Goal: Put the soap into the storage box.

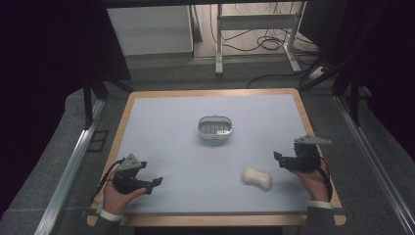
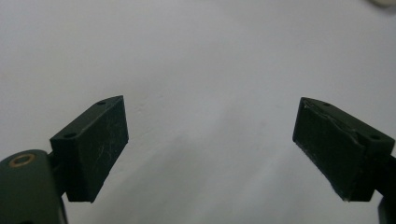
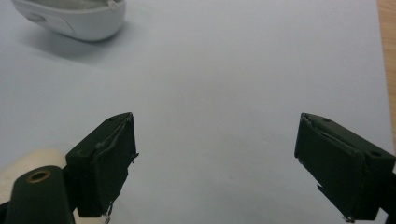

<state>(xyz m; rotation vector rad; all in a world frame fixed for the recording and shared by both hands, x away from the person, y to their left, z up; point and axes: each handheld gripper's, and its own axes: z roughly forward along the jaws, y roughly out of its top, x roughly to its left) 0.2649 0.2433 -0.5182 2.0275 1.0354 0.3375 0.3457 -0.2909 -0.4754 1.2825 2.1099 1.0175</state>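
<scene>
One cream soap bar (image 1: pixel 257 178) is seen lying flat on the pale blue mat (image 1: pixel 171 127), near the front edge, right of centre, w/ its long side running left-right. It is touched by neither gripper. In the right gripper view a cream sliver of it (image 3: pixel 28 163) is seen at bottom left, behind the left-hand jaw & outside the gap.

Just beside the bar, to its right, the right gripper (image 1: pixel 286 160) is held in a hand (image 1: pixel 313 178) over the mat's right edge, jaws pointed left toward the table's middle. Its jaws are spread wide, nothing between them; bare mat is seen through the gap (image 3: pixel 215 163).

Farther back, approx. at the mat's centre, a white soap dish (image 1: pixel 215 127) w/ a slotted insert is set, well apart from the bar & both grippers. Its rounded wall (image 3: pixel 79 21) is caught at top left of the right gripper view.

Well apart to the left, the left gripper (image 1: pixel 154 182) is held in the other hand (image 1: pixel 117 193) at the front-left corner, jaws pointed right. It is also spread wide & holds nothing; plain mat is seen between the pads (image 2: pixel 210 154).

The mat is laid on a wooden table (image 1: pixel 126 115) whose border shows around it.
</scene>
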